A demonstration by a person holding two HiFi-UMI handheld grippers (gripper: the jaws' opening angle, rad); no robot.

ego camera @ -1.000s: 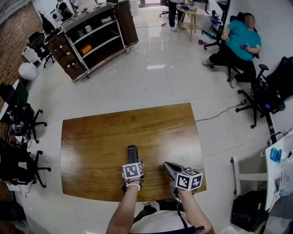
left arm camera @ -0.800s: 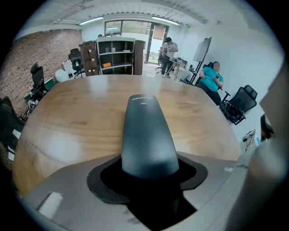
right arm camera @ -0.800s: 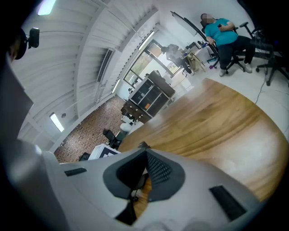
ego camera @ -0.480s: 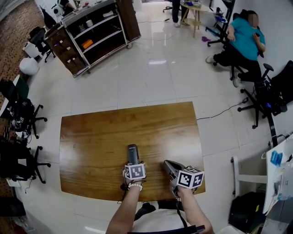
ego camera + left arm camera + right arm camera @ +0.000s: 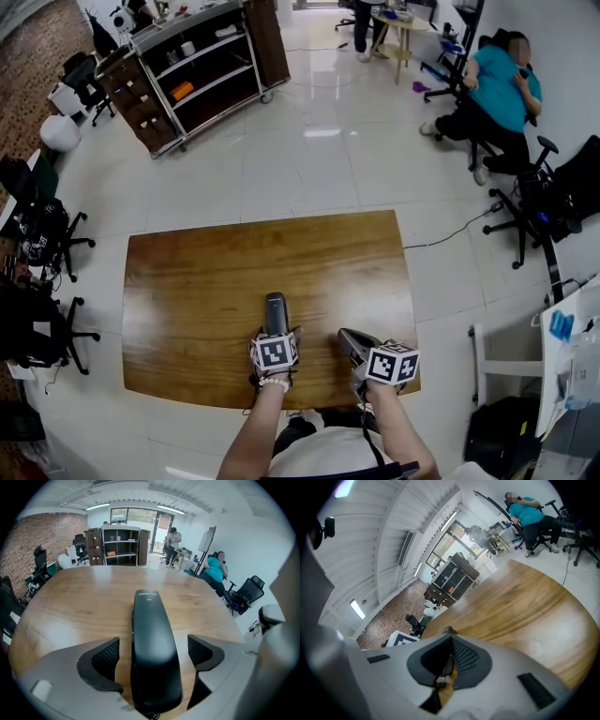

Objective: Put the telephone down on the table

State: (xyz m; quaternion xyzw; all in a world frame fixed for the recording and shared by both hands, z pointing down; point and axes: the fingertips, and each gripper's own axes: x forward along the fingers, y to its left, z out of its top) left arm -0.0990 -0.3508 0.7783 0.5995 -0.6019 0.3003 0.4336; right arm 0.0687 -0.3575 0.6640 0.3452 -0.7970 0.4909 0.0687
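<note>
So the left gripper is letting go: its jaws are opening, with a clear gap on each side between the dark pads and the telephone, which sits between them untouched. The right gripper has its jaws pressed together on nothing and hangs over the near edge of the table. Compared with a second ago, hardly anything has moved. Both marker cubes and the handset are in pretty much the same spots in the head view, and only the seated person in teal has shifted their arms. The handset lies flat on the wood near the person's edge, lengthwise and pointing away from them. It's smooth black plastic, long with a rounded, humped back, and has a bit of small pale print at the far end. The pads have a fine grid texture, and the gripper bodies are matte light grey. The tabletop is glossy brown wood with visible grain and rounded corners, and it stands on shiny white floor tiles.
</note>
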